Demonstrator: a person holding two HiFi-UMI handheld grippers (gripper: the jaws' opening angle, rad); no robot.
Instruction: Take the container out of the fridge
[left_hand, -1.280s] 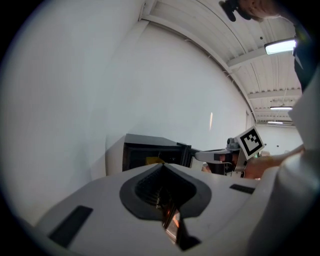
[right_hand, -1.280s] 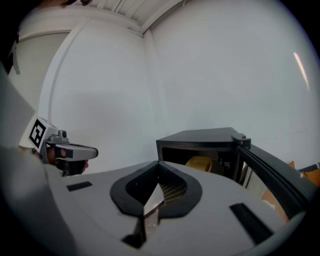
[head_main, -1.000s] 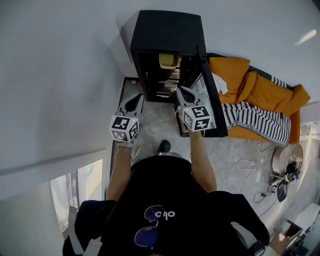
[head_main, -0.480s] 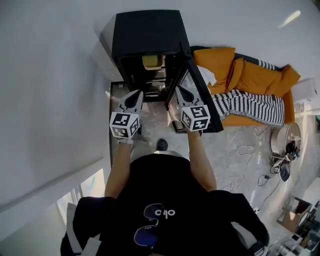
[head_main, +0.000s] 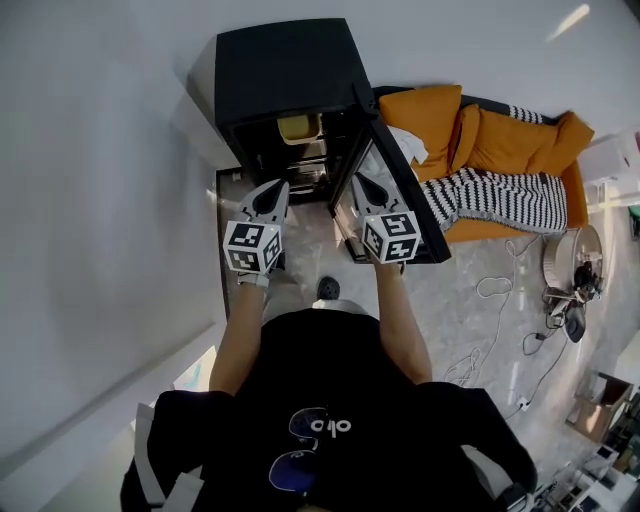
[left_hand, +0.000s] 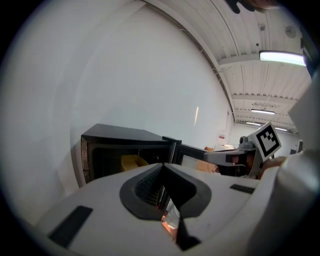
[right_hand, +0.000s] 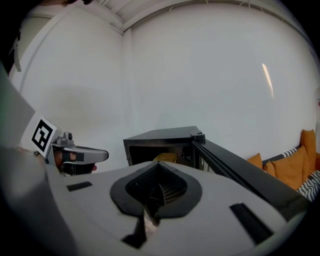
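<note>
Head view | container (head_main: 299, 127) sits on upper shelf inside open fridge (head_main: 285, 70) | left gripper (head_main: 273, 190) and right gripper (head_main: 361, 180) both clenched, empty | container lies ahead between both tips, apart from each; left judged slightly nearer.

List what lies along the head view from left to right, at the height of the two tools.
White wall → left tool → right tool → striped blanket on the orange sofa. The open fridge door is left out, since the right tool overlaps it.
</note>
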